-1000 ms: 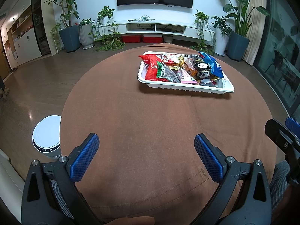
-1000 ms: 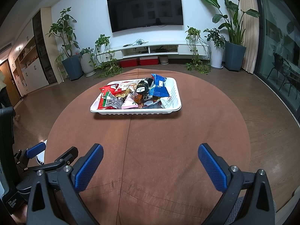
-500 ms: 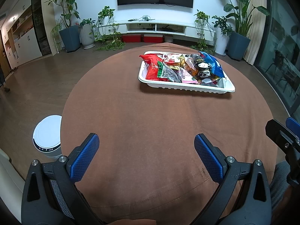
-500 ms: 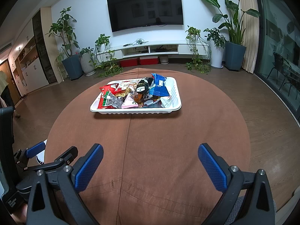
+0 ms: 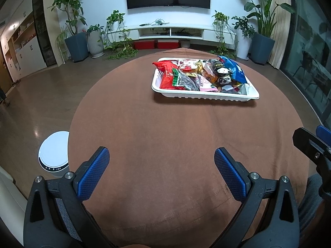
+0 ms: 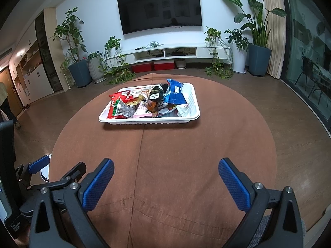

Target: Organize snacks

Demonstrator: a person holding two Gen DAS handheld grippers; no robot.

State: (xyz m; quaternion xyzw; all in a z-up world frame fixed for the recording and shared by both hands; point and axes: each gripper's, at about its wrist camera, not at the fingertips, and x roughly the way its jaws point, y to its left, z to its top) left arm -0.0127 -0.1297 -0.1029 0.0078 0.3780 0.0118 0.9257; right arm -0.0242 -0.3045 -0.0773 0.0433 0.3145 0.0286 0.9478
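A white tray [image 5: 204, 95] sits on the far half of a round brown-clothed table [image 5: 165, 136]; it also shows in the right wrist view [image 6: 149, 121]. It holds several snack packets: a red bag [image 5: 166, 73], a blue bag [image 5: 234, 70], a pink packet [image 6: 141, 111]. My left gripper [image 5: 161, 170] is open and empty above the near table edge. My right gripper [image 6: 165, 180] is open and empty, also near the front edge, far from the tray. The right gripper's finger shows at the left wrist view's right edge [image 5: 310, 142].
A white round bin [image 5: 54, 152] stands on the floor left of the table. Potted plants [image 6: 76, 70], a TV [image 6: 159, 9] and a low white console [image 6: 171, 51] line the far wall. Glass doors are at the right.
Both grippers stay open. The left view has shifted very slightly; the tray and snacks have not moved.
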